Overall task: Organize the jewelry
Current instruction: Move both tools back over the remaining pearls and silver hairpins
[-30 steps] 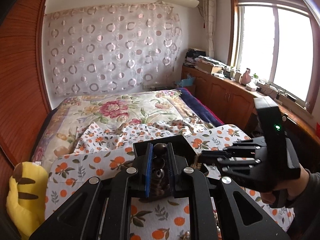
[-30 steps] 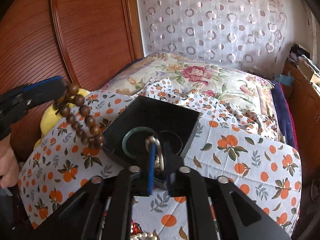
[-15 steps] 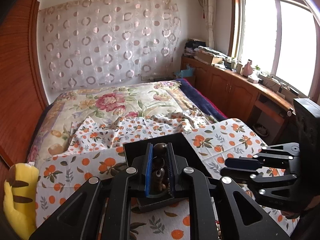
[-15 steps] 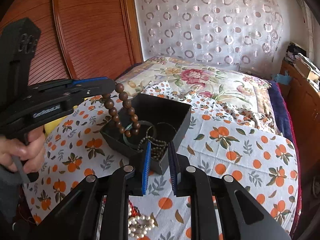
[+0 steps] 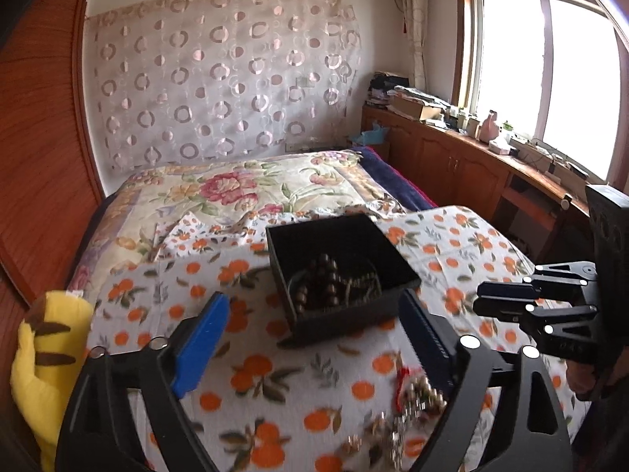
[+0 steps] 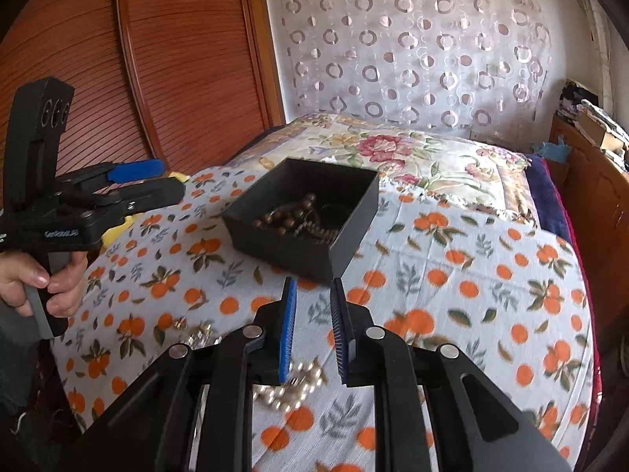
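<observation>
A black open box (image 5: 342, 275) sits at the centre of the frame on an orange-print cloth (image 5: 243, 354) spread over a bed, with a string of dark wooden beads (image 5: 322, 279) lying inside it among other pieces. In the left wrist view, the left claw (image 5: 314, 338) hangs just short of the box in the lower half of the frame, its blue-padded jaws having just swung wide apart, with nothing between them. The right claw (image 6: 312, 330), low in the centre of the right wrist view, stands only narrowly parted and holds nothing; the box (image 6: 302, 220) lies beyond its tips, slightly left of centre. Loose on the cloth near the lower edge are a strand of pearls (image 6: 291, 389) and a small tangle of metal pieces (image 6: 196, 334), with more jewelry and something red (image 5: 409, 397) at the lower right of the left wrist view. A person's hand (image 6: 43, 287) grips the left claw's handle at the left edge. A yellow plush toy (image 5: 43, 362) rests at the lower left, beside the bed; a floral quilt (image 5: 243, 192) covers the bed behind the box.
</observation>
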`<state>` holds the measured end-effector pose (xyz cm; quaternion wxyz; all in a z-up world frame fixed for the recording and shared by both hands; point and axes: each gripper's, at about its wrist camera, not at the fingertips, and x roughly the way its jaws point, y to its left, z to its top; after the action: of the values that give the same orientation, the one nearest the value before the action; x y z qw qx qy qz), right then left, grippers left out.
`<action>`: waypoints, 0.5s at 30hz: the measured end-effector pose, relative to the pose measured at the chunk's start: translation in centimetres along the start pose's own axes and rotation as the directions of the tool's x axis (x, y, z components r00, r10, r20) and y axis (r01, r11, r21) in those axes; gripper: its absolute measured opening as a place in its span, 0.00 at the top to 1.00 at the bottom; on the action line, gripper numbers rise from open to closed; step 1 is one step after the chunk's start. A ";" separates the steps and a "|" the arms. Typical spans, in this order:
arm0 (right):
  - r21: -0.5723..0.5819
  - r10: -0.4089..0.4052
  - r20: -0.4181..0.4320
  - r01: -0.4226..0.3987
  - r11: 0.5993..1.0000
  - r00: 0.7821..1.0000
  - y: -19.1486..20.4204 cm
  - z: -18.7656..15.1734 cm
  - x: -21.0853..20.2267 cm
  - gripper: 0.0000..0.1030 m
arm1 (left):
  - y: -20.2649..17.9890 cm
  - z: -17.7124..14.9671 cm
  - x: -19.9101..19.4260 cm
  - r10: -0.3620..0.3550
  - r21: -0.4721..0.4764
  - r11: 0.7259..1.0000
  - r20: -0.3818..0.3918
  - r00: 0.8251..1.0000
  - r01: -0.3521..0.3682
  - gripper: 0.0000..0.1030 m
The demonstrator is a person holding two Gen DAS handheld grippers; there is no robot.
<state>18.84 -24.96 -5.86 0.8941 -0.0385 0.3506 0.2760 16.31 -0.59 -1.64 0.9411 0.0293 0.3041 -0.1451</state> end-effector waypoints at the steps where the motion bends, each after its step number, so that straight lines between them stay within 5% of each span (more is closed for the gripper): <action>1: -0.003 -0.001 -0.003 0.001 1.000 1.000 0.1 -0.2 0.0 0.77 | 0.0 -0.8 -0.2 -0.004 -0.002 1.000 -0.008 1.000 0.004 0.13; 15: -0.097 0.020 -0.110 -0.030 0.995 0.994 2.7 -4.2 1.5 0.76 | -0.1 -7.1 -0.1 -0.006 0.026 1.000 -0.144 0.990 0.010 0.12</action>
<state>15.82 -23.02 -9.65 0.8672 -0.0931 0.3851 0.3016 12.22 0.30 -7.36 0.9157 0.0510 0.3693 -0.1503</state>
